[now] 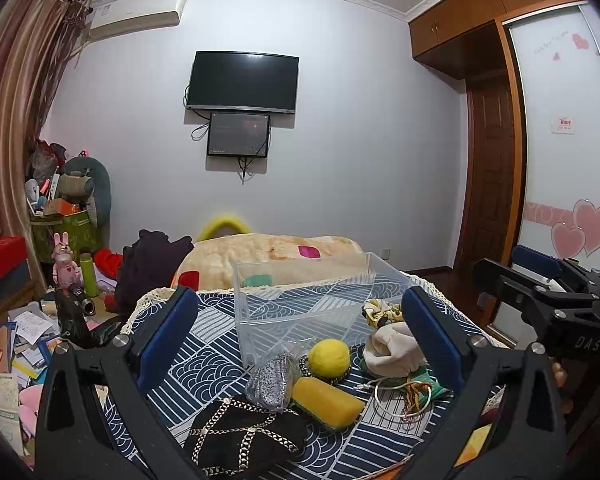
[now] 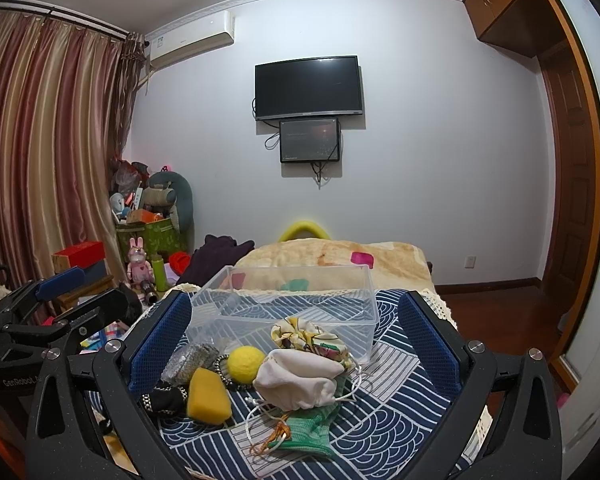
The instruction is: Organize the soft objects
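Soft objects (image 2: 260, 376) lie heaped near the empty clear bin (image 2: 288, 304); with both the left gripper (image 1: 300, 336) and right gripper (image 2: 294, 344) spread apart and holding nothing, pinch one item's bulk, avoiding loose cords.

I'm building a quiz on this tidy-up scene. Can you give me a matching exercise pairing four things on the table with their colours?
Things:
1. felt ball
2. drawstring pouch
3. storage bin
4. sponge block

Colours:
A. clear
B. cream white
C. orange-yellow
D. bright yellow

Pairs: 1-D, 2-B, 3-A, 4-C
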Available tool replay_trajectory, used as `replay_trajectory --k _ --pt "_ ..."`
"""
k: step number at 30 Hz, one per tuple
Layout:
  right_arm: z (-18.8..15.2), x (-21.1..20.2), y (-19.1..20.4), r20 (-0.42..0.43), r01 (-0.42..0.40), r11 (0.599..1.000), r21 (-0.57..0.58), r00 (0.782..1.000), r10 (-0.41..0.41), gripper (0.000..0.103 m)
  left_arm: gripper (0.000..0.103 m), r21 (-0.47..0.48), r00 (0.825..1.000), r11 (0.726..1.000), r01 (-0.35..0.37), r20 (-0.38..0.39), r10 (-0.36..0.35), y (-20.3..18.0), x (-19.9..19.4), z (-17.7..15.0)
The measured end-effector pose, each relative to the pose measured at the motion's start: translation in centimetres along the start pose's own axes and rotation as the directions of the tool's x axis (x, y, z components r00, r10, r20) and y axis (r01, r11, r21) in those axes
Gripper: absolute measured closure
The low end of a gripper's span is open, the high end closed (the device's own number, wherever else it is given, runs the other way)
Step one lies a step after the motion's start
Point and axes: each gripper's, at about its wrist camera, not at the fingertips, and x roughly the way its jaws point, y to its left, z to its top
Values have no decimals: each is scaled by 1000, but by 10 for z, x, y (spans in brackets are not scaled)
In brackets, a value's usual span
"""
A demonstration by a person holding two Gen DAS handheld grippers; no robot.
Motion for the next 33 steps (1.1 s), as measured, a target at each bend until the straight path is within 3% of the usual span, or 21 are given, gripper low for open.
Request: replay_trajectory --k 19,28,30,32,33 --pt "0 0 0 -1 1 1000 4 1000 -1 0 0 -7 1000 1000 9 1 -9 -2 -1 0" --pt "-4 11 -7 -34 -6 1000 31 999 7 0 0 -24 996 998 57 -62 -58 3 18 -12" --pt "-8 19 -9 -62 -1 999 37 998 3 0 4 -24 995 998 54 -87 -56 5 26 -17" --pt "-12 26 -13 -85 6 999 44 996 -3 1 20 -28 991 998 50 -127 -54 7 37 -21" --pt "-15 31 -14 -101 6 999 49 995 -1 5 21 -34 988 998 47 -146 -51 9 42 -24"
